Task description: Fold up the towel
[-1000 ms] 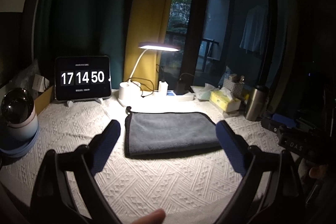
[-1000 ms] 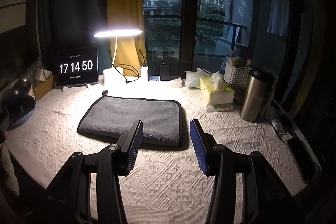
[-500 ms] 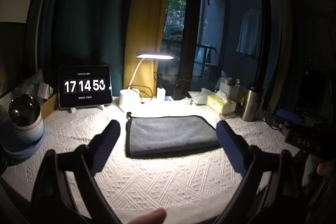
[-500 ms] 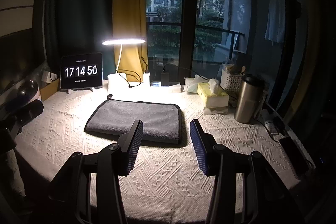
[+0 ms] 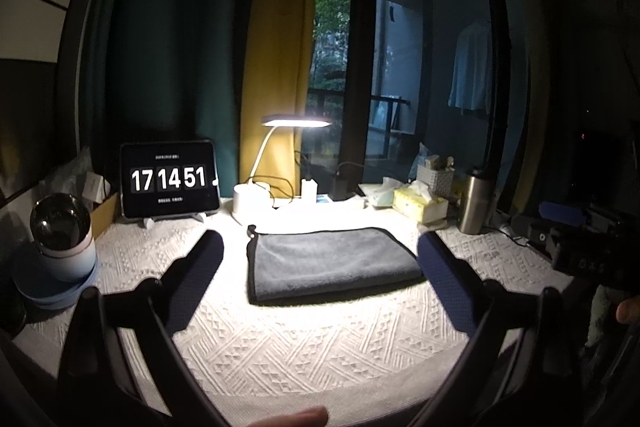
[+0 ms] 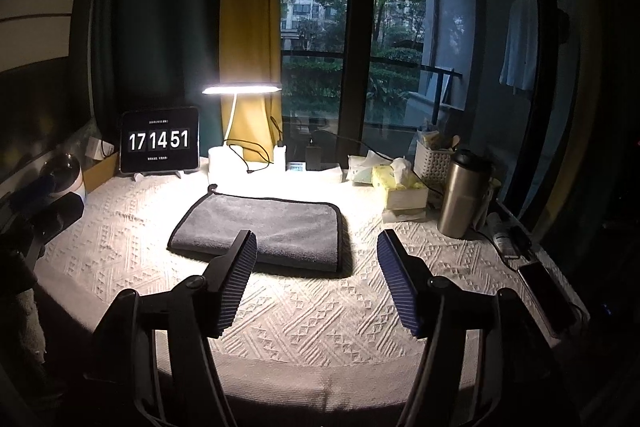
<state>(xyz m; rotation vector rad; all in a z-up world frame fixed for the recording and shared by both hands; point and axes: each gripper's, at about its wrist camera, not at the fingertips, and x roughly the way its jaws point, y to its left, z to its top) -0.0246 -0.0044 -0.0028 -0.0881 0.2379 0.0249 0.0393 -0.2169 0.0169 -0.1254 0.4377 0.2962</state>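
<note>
Beside table edge, right-view only: phone (image 6: 546, 297).

Two claw-mounted fisheyes above the near table edge — both facing the window, sharing the towel (image 5: 332, 261) (image 6: 264, 227).

On my left wrist view, the small print above and below the digits on the tablet clock (image 5: 169, 179) is too fine for me to read. At the right edge, the right tongs (image 5: 576, 247) sit in deep shadow and I can't make out how their jaws stand. A fingertip (image 5: 296, 419) is cut off by the bottom edge. On my right wrist view, the left tongs (image 6: 44, 211) are a dark shape at the left edge, and the phone (image 6: 546, 297) at lower right is dim.
</note>
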